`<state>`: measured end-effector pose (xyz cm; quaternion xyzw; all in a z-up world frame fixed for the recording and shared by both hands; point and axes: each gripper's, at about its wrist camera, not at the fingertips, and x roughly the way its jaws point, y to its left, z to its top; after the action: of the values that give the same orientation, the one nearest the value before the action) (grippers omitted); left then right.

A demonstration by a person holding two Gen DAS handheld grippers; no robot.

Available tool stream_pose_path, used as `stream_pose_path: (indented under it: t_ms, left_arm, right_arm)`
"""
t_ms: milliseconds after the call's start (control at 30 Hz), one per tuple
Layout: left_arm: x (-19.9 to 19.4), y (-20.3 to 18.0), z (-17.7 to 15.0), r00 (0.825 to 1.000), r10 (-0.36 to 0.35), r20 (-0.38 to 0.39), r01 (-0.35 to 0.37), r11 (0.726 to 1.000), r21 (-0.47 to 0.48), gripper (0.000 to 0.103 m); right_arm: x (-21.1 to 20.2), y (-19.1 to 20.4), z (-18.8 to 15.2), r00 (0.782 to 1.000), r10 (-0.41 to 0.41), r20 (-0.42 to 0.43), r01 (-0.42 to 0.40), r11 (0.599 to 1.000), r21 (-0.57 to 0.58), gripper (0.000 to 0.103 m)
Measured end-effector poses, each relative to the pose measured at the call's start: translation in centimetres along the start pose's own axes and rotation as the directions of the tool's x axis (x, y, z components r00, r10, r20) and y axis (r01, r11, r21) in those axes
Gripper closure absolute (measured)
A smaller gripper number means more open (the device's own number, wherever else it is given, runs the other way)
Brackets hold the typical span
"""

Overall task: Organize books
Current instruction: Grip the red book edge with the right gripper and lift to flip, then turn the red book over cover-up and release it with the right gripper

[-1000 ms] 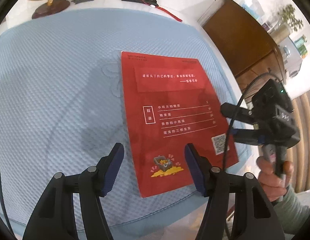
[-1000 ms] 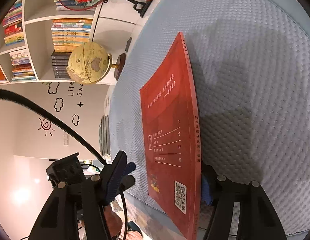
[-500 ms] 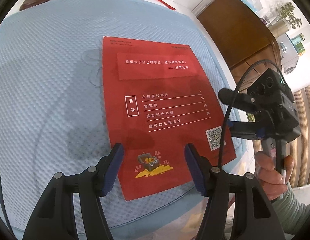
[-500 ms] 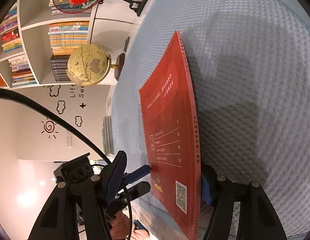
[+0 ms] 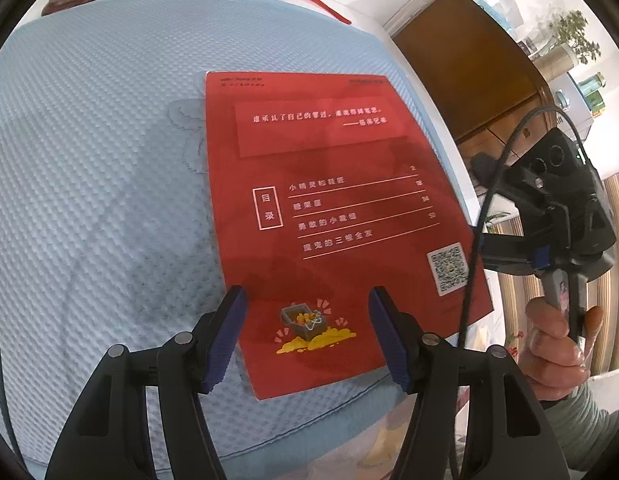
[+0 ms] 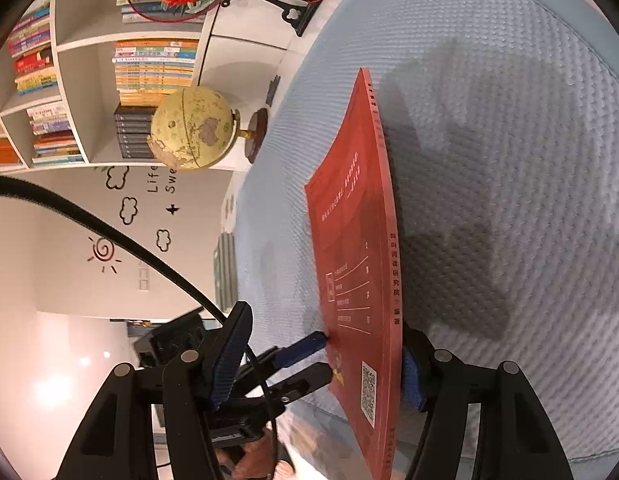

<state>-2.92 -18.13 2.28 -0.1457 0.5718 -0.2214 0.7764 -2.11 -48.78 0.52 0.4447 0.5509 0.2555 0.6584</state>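
Blue quilted mat [image 5: 89, 200], red book [image 5: 329, 208], bookshelf [image 6: 69, 92]

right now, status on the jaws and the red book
Left gripper open over red book's near edge. Right gripper open, straddling its spine edge. Book on blue mat. Nothing in the way.

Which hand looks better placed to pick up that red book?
Right, probably. The fingers of the right gripper straddle the spine edge of the red book, one pad against it. The left gripper hovers open over the flat cover.
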Motion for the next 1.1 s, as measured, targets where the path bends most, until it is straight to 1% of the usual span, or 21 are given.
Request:
stream_pose_path:
  t_ms: [200,333,433,533,633,700,767,867,933,967,1000,1033,1067,1100]
  left_arm:
    - [-1.2,1.8,-0.9,1.000,-0.024,-0.006,0.023,1.000,-0.021,0.043]
    - [-2.7,3.1,-1.5,1.000,-0.020,0.016,0.021,0.999,-0.043,0.043]
    - [-5.0,4.3,-1.7,0.999,-0.011,0.052,0.014,0.998,-0.055,0.043]
    - [-8.5,6.1,-1.7,0.994,-0.014,0.112,0.024,0.996,-0.090,0.043]
    - [-11.6,7.9,-1.3,0.985,-0.033,0.169,0.055,0.991,-0.123,0.043]
    - [-13.0,9.0,-1.2,0.981,-0.048,0.190,0.076,0.987,-0.144,0.043]
    - [-13.5,9.7,-1.2,0.979,-0.047,0.196,0.080,0.983,-0.165,0.043]
    - [-14.8,11.4,-2.0,0.975,0.014,0.223,0.031,0.980,-0.198,0.043]
    - [-15.3,12.7,-2.6,0.970,0.053,0.236,0.007,0.969,-0.249,0.043]
    - [-15.5,13.3,-2.7,0.966,0.090,0.244,-0.018,0.959,-0.283,0.044]
    - [-15.8,14.3,-3.2,0.956,0.165,0.241,-0.081,0.942,-0.324,0.044]
    - [-16.2,15.4,-3.8,0.934,0.278,0.223,-0.184,0.913,-0.364,0.044]
    - [-16.4,15.9,-4.1,0.912,0.353,0.208,-0.254,0.886,-0.387,0.044]
    - [-16.5,16.9,-4.8,0.884,0.430,0.181,-0.329,0.850,-0.412,0.044]
  right_arm:
    - [0.0,2.7,-0.3,1.000,-0.017,0.010,0.018,0.998,-0.057,0.038]
    - [0.4,5.3,-0.9,1.000,-0.010,0.015,0.012,0.995,-0.097,0.038]
    - [1.2,7.5,-1.6,1.000,0.017,0.006,-0.016,0.993,-0.119,0.038]
    - [2.5,10.3,-2.6,0.999,0.044,-0.008,-0.045,0.984,-0.173,0.037]
    - [4.3,12.9,-3.2,0.997,0.062,-0.033,-0.068,0.971,-0.229,0.037]
    - [5.6,13.6,-3.3,0.995,0.071,-0.067,-0.085,0.968,-0.236,0.037]
    - [7.3,13.9,-3.6,0.993,0.068,-0.100,-0.090,0.969,-0.231,0.037]
    - [8.7,13.9,-4.2,0.990,0.043,-0.134,-0.073,0.970,-0.232,0.037]
    - [9.1,13.8,-4.6,0.990,0.018,-0.142,-0.053,0.967,-0.248,0.037]
    - [9.3,13.5,-4.7,0.990,-0.005,-0.143,-0.032,0.968,-0.251,0.037]
    - [9.4,13.2,-4.6,0.989,-0.018,-0.146,-0.018,0.968,-0.249,0.037]
    - [9.7,12.8,-4.6,0.988,-0.036,-0.148,-0.001,0.970,-0.242,0.035]
    - [10.0,12.2,-4.5,0.987,-0.064,-0.144,0.029,0.972,-0.235,0.034]
    - [10.2,11.9,-4.5,0.986,-0.089,-0.142,0.054,0.970,-0.236,0.034]
